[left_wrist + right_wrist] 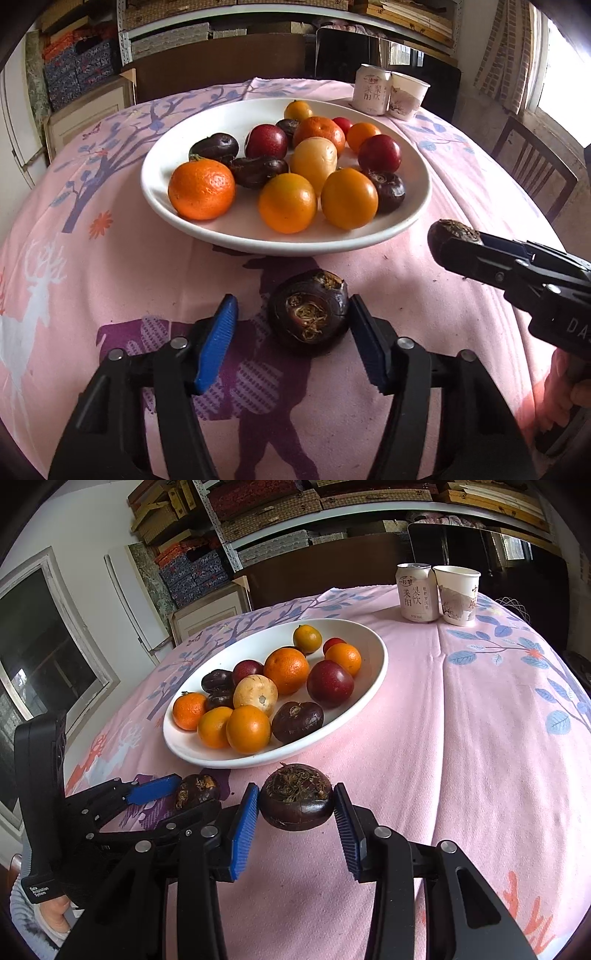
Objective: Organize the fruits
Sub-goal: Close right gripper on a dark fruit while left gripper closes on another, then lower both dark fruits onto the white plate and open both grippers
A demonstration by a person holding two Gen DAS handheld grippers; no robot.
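A white plate [162, 192] holds several fruits: oranges, red plums, a yellow fruit and dark water chestnuts. It also shows in the right wrist view [376, 653]. My left gripper [291, 332] is open around a dark water chestnut [308, 314] that lies on the cloth in front of the plate, next to the right pad. My right gripper [295, 808] is shut on a second dark water chestnut [296, 799] and holds it above the cloth, right of the plate's near edge. The right gripper also shows in the left wrist view [458, 243].
A pink patterned tablecloth [461, 738] covers the round table. A drink can [415, 592] and a paper cup [458, 594] stand at the far right. A wooden chair [535, 166] stands by the table's right side. Shelves with boxes are behind.
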